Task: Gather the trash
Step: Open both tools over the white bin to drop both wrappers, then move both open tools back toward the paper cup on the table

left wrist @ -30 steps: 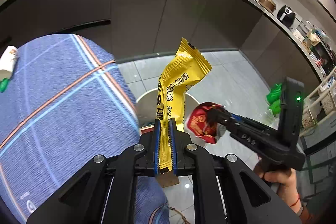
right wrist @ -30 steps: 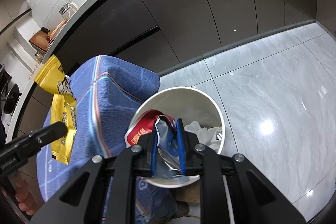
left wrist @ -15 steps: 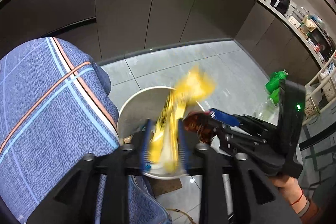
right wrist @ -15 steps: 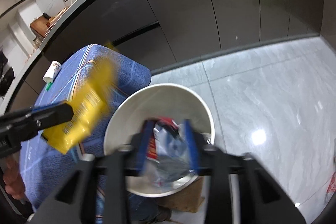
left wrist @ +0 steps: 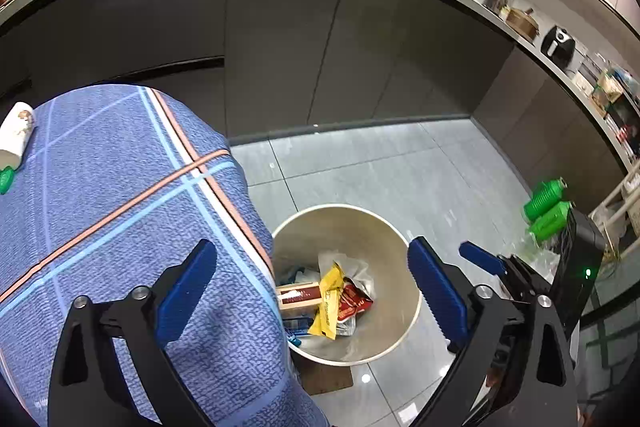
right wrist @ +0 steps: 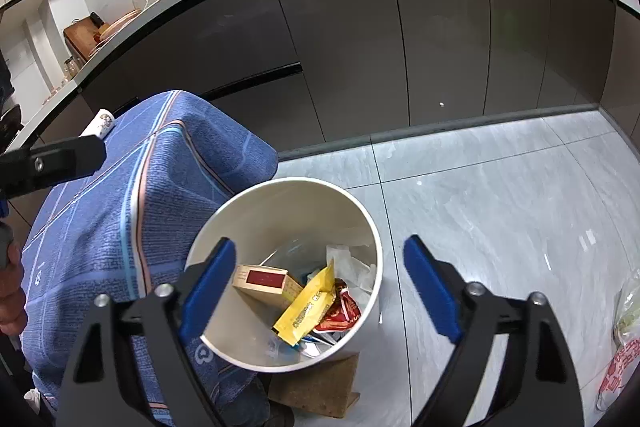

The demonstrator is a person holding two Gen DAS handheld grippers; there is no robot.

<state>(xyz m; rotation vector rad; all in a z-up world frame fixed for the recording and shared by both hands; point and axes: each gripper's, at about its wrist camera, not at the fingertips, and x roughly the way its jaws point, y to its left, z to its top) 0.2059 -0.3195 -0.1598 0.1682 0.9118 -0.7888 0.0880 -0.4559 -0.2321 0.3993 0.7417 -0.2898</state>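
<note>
A white round bin [left wrist: 404,255] [right wrist: 224,227] stands on the floor beside a table. Inside lie a yellow snack wrapper [left wrist: 329,301] [right wrist: 306,305], a red wrapper [left wrist: 354,301] [right wrist: 340,313], a tan and red box [left wrist: 298,295] [right wrist: 264,279] and white paper. My left gripper [left wrist: 312,291] hangs above the bin, its jaws opening wide with nothing between them. My right gripper [right wrist: 318,289] is also over the bin, its jaws opening and nothing gripped. In the left wrist view the right gripper [left wrist: 504,275] shows at the right.
A blue checked cloth [left wrist: 112,195] [right wrist: 120,219] covers the table left of the bin. A white paper cup [left wrist: 16,135] [right wrist: 103,121] and a green object [left wrist: 5,179] lie on it. Green bottles [left wrist: 546,205] stand on the grey tile floor. Dark cabinets run behind.
Both grippers opened. The yellow wrapper left my left gripper and the red wrapper left my right gripper; both now lie in the bin.
</note>
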